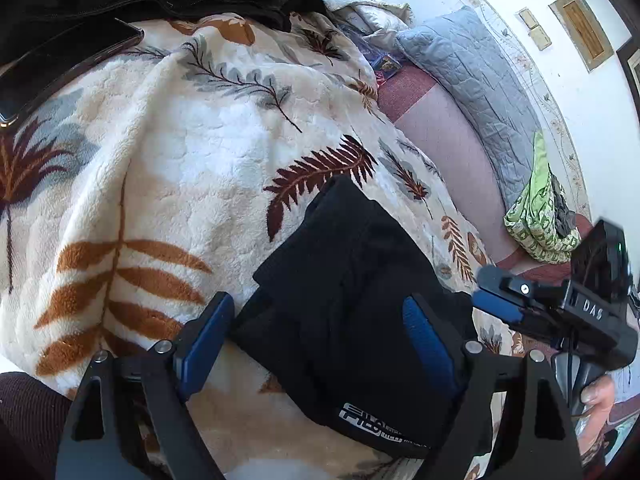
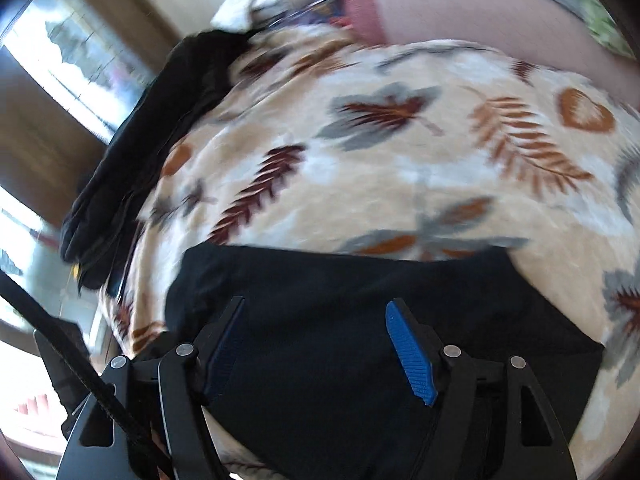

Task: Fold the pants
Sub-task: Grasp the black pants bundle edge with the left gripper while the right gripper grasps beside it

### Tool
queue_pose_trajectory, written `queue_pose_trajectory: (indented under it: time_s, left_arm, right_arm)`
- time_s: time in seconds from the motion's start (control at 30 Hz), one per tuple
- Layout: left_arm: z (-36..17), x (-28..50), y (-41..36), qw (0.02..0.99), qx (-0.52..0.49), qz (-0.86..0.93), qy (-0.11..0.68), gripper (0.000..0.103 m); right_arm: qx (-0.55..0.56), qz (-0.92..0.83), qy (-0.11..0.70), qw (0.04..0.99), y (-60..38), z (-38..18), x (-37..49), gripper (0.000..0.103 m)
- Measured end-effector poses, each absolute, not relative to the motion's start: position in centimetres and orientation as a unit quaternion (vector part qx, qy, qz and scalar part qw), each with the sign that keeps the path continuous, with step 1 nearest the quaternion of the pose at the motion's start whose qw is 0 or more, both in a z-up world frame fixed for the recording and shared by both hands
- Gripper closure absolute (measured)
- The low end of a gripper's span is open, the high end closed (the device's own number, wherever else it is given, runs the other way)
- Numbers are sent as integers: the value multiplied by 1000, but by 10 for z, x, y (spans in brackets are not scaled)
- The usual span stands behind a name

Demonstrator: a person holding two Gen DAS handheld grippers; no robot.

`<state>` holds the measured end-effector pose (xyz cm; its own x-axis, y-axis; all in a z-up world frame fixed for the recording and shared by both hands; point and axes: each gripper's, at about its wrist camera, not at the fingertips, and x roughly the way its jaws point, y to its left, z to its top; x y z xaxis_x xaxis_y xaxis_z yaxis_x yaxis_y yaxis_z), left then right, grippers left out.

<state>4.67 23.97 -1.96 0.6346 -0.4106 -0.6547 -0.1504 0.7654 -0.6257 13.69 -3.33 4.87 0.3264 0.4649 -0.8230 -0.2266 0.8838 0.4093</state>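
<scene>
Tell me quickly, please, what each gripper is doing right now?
Left gripper: open, jaws wide apart over the folded black pants, holding nothing.
Right gripper: open, jaws spread above the pants, holding nothing.

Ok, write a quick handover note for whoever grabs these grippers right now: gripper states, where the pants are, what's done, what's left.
Left gripper: open, above the black pants, holding nothing.
Right gripper: open, over the same pants, empty.
Pants lie as a compact folded bundle on the leaf-print blanket.
Done: folding looks mostly complete.
Left: probably a final fold or tidy; another dark garment lies at the blanket's edge.
</scene>
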Motion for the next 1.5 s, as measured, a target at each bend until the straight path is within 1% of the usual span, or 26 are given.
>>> queue_pose_trajectory:
  time_s: [0.07, 0.13, 0.17, 0.2, 0.3, 0.4, 0.5, 0.6, 0.7, 0.77, 0.8, 0.83, 0.87, 0.9, 0.93, 0.97, 1.03, 1.2, 1.3, 1.4, 1.43, 1.5]
  left_arm:
    - [-20, 46, 240, 839, -333, -81, 422, 19]
    - [-19, 43, 242, 841, -327, -72, 425, 40]
    - [-19, 42, 242, 842, -321, -66, 428, 65]
    - [-22, 43, 244, 837, -325, -72, 435, 75]
    - [-26, 43, 249, 824, -349, -84, 438, 75]
    - [-27, 42, 249, 823, -351, -85, 439, 75]
    - [-25, 41, 247, 827, -342, -85, 438, 75]
    - [-22, 40, 242, 835, -327, -84, 434, 75]
    - [-18, 39, 235, 845, -307, -84, 430, 75]
    - [-16, 37, 233, 848, -300, -86, 429, 75]
    - [-15, 36, 233, 848, -302, -90, 426, 75]
    - [-15, 35, 234, 847, -305, -95, 424, 75]
    - [-14, 34, 235, 847, -310, -103, 420, 75]
    - [-12, 33, 235, 848, -312, -108, 415, 75]
    - [-11, 32, 235, 848, -314, -114, 412, 75]
    - [-9, 30, 235, 847, -319, -124, 406, 75]
    - [-4, 27, 237, 847, -331, -148, 389, 75]
    - [1, 24, 240, 826, -369, -222, 363, 75]
    - [-3, 28, 239, 795, -404, -269, 365, 75]
    - [-8, 31, 237, 785, -416, -270, 372, 75]
    - [-11, 32, 237, 780, -421, -272, 375, 75]
    - [-15, 34, 235, 772, -427, -271, 385, 70]
  right_arm:
    - [93, 243, 557, 788, -5, 47, 141, 27]
    - [76, 268, 581, 765, 22, 43, 146, 27]
    - [69, 275, 589, 757, 34, 42, 149, 27]
    - [60, 283, 598, 748, 48, 41, 153, 27]
    - [45, 303, 622, 720, 77, 36, 164, 27]
    - [28, 301, 651, 696, 105, 25, 176, 27]
    - [-6, 273, 673, 687, 127, 13, 181, 22]
    - [-59, 248, 687, 680, 152, 7, 180, 13]
    - [-150, 225, 697, 664, 179, -1, 173, 10]
    - [-194, 215, 697, 656, 191, -6, 168, 11]
    - [-205, 211, 693, 658, 193, -6, 165, 15]
    - [-213, 208, 686, 664, 193, -4, 162, 28]
    - [-216, 209, 678, 671, 193, -2, 159, 36]
    - [-215, 213, 671, 677, 189, 2, 155, 50]
    - [-215, 211, 661, 687, 183, 7, 152, 68]
    - [-212, 209, 655, 695, 175, 10, 150, 71]
    - [-177, 223, 646, 708, 156, 20, 146, 81]
    - [-86, 231, 618, 746, 98, 41, 137, 83]
    - [-34, 238, 600, 763, 74, 51, 132, 83]
    - [25, 244, 579, 778, 38, 64, 132, 83]
    - [40, 244, 573, 781, 26, 67, 133, 83]
    - [65, 245, 563, 786, 3, 70, 125, 83]
